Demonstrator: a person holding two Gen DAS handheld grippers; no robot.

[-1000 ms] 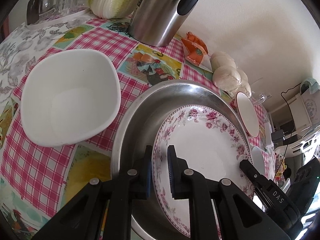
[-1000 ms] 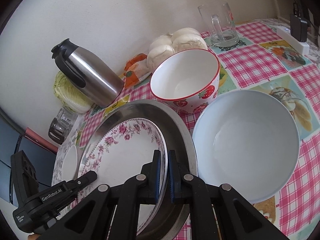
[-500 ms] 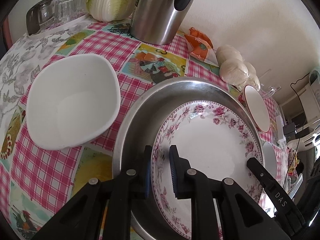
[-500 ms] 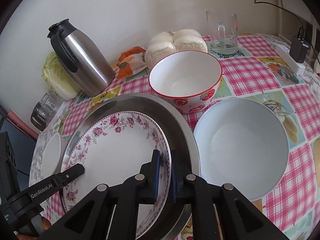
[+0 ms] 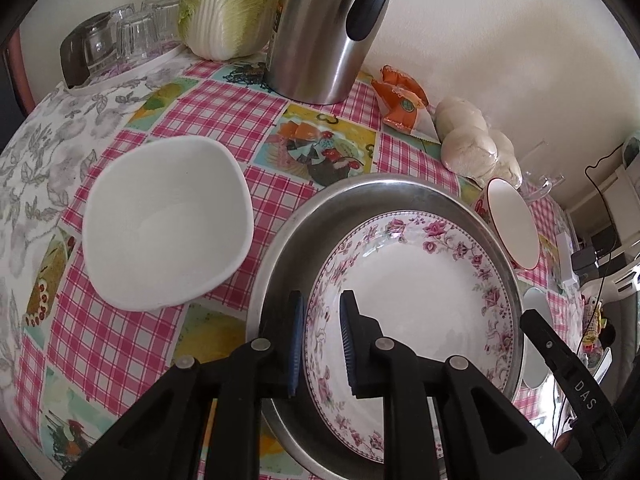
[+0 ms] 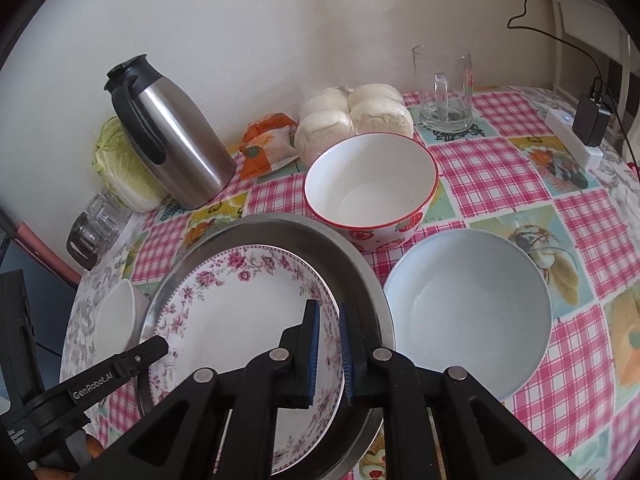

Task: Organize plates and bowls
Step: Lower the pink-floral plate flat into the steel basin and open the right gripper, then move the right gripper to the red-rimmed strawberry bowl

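A floral-rimmed plate (image 5: 424, 292) (image 6: 240, 312) lies inside a wide steel pan (image 5: 360, 200) (image 6: 280, 224). My left gripper (image 5: 320, 344) straddles the plate's left rim with a clear gap between its jaws. My right gripper (image 6: 330, 350) straddles the plate's right rim, its jaws slightly apart too. A white squarish bowl (image 5: 164, 224) (image 6: 116, 316) sits left of the pan. A strawberry-patterned bowl (image 6: 370, 184) (image 5: 512, 224) and a pale blue bowl (image 6: 468, 304) sit to the pan's right.
A steel thermos jug (image 6: 168, 136) (image 5: 328, 28), a cabbage (image 5: 232, 4), upturned glasses on a tray (image 5: 120, 40), an orange packet (image 5: 404, 100), bagged buns (image 6: 356, 116) and a glass mug (image 6: 444, 88) line the wall. A power strip (image 6: 572, 136) lies far right.
Both grippers' jaws have widened around the plate's rims. The plate has settled lower and flatter in the steel pan. Both cameras have pulled up and back a little.
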